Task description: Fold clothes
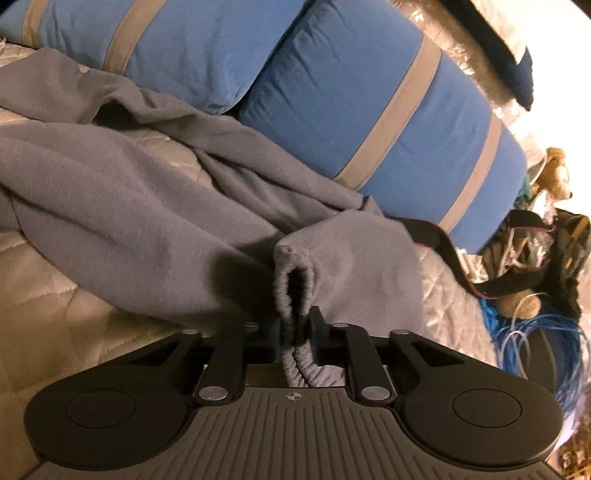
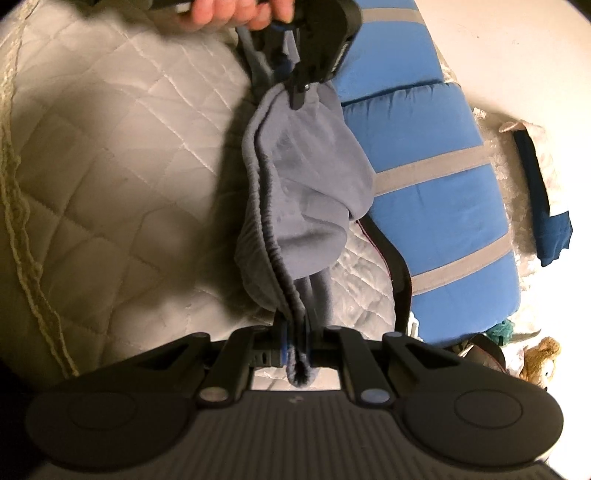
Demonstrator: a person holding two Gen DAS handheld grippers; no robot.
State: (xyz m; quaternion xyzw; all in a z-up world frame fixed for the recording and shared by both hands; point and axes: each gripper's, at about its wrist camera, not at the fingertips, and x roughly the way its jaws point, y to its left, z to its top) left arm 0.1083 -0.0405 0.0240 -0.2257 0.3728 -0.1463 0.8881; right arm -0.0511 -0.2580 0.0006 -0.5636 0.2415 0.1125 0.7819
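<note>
A grey fleece garment [image 1: 147, 184] with an elastic hem lies crumpled over a quilted bed cover [image 1: 55, 314]. My left gripper [image 1: 295, 325] is shut on a fold of that ribbed hem, which stands up between its fingers. In the right wrist view the same garment [image 2: 306, 177] hangs stretched between both grippers. My right gripper [image 2: 295, 332] is shut on the near end of the hem. The left gripper [image 2: 299, 96], held by a hand [image 2: 229, 14], grips the far end at the top.
Two blue cushions with grey stripes [image 1: 388, 129] [image 2: 424, 147] line the far side of the bed. A black strap [image 2: 399, 266] lies beside them. Blue cable coils [image 1: 535, 350] and a teddy bear [image 1: 554, 173] sit off the bed's right end.
</note>
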